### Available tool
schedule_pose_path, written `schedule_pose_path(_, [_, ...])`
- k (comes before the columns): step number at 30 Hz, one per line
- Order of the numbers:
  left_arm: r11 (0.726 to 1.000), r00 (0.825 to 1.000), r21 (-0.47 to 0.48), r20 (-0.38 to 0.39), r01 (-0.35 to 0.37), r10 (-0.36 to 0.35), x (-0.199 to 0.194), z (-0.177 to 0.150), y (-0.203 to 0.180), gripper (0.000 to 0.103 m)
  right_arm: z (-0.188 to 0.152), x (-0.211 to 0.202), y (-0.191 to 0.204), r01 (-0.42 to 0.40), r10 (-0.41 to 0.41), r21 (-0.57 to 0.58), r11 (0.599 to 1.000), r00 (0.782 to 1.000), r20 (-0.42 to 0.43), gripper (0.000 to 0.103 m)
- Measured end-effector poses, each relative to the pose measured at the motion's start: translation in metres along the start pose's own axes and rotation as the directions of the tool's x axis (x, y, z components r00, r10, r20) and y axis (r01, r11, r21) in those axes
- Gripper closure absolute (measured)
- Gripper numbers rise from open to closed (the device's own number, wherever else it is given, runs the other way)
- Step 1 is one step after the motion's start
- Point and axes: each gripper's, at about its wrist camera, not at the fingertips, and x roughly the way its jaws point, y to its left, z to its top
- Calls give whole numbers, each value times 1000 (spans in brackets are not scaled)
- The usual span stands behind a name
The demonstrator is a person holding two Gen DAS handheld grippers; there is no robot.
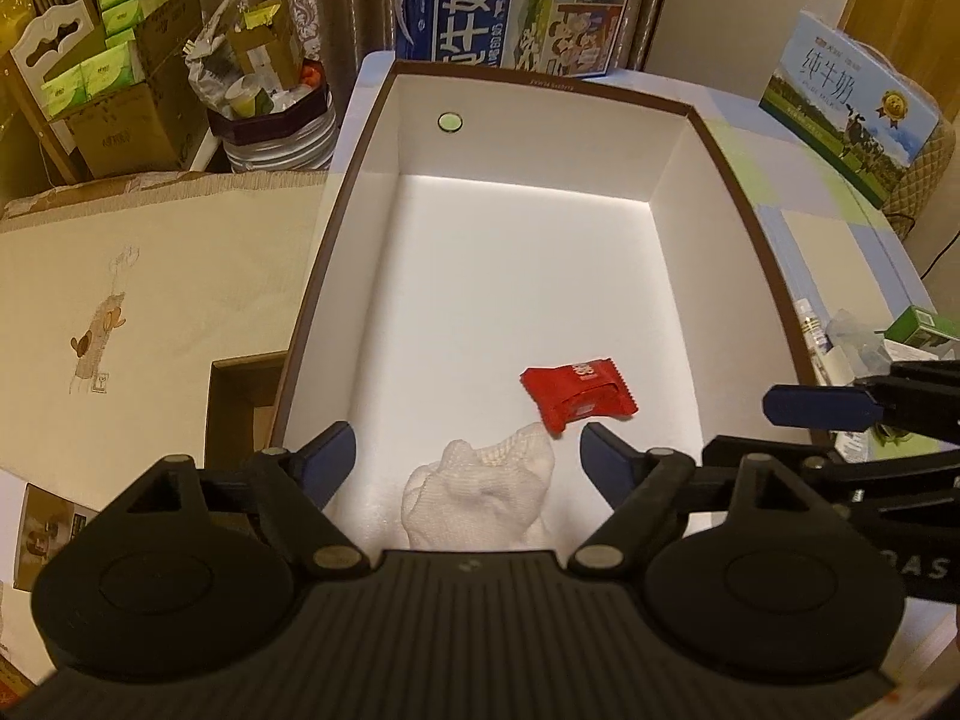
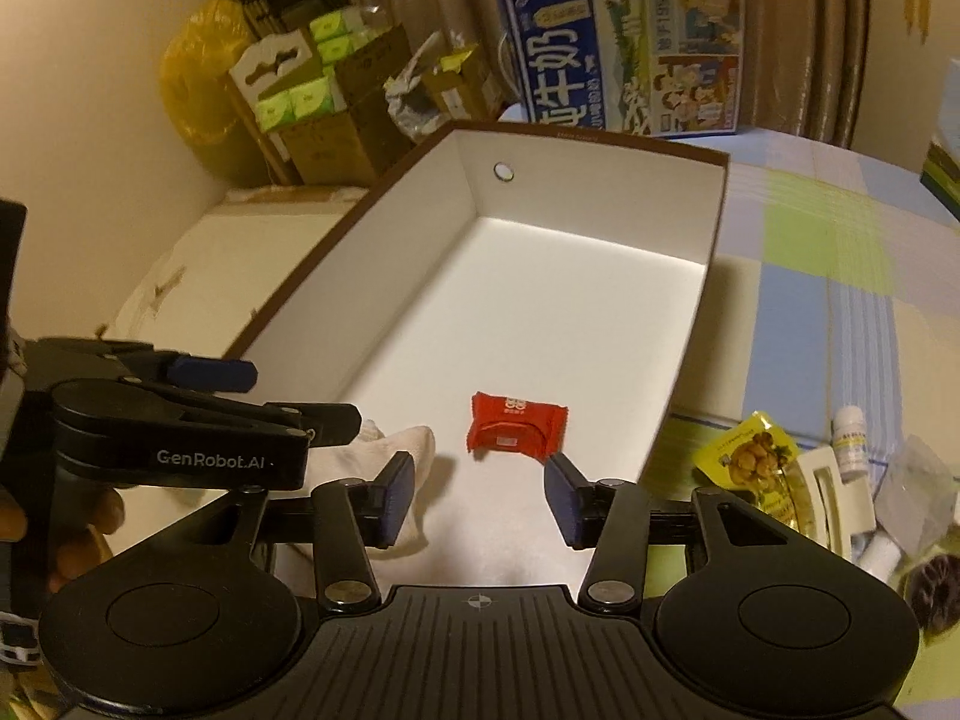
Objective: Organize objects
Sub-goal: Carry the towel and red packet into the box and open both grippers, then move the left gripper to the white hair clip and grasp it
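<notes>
Both grippers are held over the near end of the box, pointing steeply down into it. On the left gripper the jaws stand wide apart, with the white cloth seen below and between them but untouched by either pad. On the right gripper the jaws are parted as well, and nothing is pressed between them; the red packet is seen just beyond their tips. Largest in the scene is the open box, white inside with a brown rim, set on a checked tablecloth. A blue milk carton is stood behind the far wall of the box, and cardboard boxes of green packs are stacked in the corner to the left. Inside the box, the white cloth is laid crumpled at the near end, and the red packet is laid flat on the floor just beside it, close to the right wall. To the right of the box, outside it, a yellow snack bag and a small white bottle are left on the tablecloth.
</notes>
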Motion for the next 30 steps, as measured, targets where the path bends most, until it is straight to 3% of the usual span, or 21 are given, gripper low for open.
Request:
schedule_pose_path(10, [1000, 999, 2, 27, 22, -22, -24, -10, -19, 22, -18, -46, -14, -28, 23, 77, 997, 998, 60, 55])
schedule_pose_path(17, [1000, 999, -7, 51, 2, -1, -46, -22, -41, 18, -32, -71, -36, -48, 41, 96, 994, 997, 70, 55])
schedule_pose_path(22, [1000, 998, -21, 64, -11, 13, -63, -33, -63, 18, -45, -88, -59, -53, 47, 104, 993, 997, 62, 55])
schedule_pose_path(30, [999, 998, -23, 63, 27, -26, -70, -46, -116, 18, -63, -118, -99, -46, 42, 105, 993, 998, 40, 55])
